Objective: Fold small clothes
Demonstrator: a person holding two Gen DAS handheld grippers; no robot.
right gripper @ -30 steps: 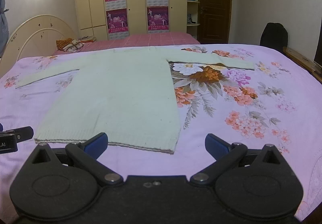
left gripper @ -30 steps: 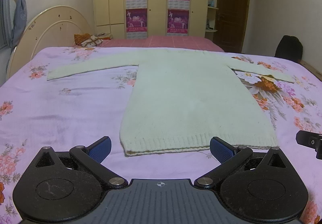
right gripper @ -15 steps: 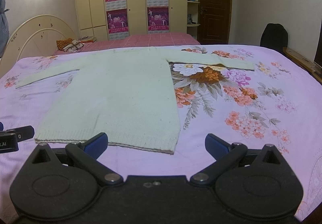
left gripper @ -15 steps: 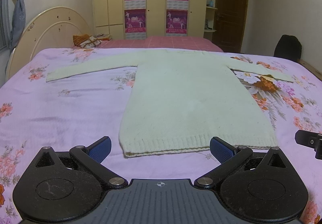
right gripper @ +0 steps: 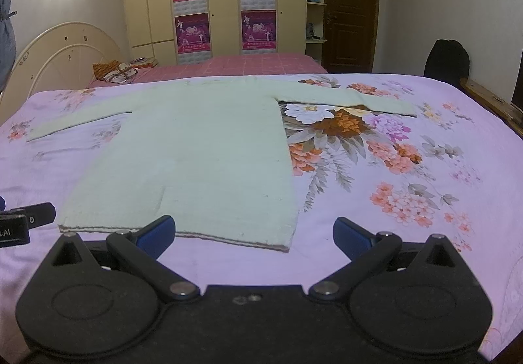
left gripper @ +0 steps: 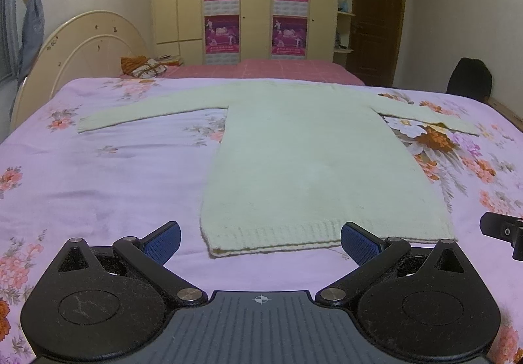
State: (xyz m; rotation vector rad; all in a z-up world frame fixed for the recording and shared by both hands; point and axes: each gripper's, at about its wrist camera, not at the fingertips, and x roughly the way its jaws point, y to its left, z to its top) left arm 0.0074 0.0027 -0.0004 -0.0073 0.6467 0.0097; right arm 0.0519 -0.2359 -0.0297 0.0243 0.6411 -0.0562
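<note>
A pale cream long-sleeved sweater (left gripper: pixel 313 161) lies flat on the floral purple bedsheet (left gripper: pixel 108 181), both sleeves spread out, ribbed hem nearest me. It also shows in the right wrist view (right gripper: pixel 196 151). My left gripper (left gripper: pixel 260 241) is open and empty, just short of the hem's left part. My right gripper (right gripper: pixel 254 235) is open and empty, just short of the hem's right corner. Each gripper's tip shows at the edge of the other's view: the right one (left gripper: pixel 503 231) and the left one (right gripper: pixel 23 220).
A cream headboard (left gripper: pixel 81 60) stands at the left. A second bed with a pink cover (left gripper: pixel 261 68) and a cushion (left gripper: pixel 143 66) lies behind. A wardrobe with posters (left gripper: pixel 255 8), a brown door (left gripper: pixel 376 24) and a black bag (left gripper: pixel 469 78) stand beyond.
Both grippers have crept slightly forward toward the hem. The sweater has not moved and both grippers stay open.
</note>
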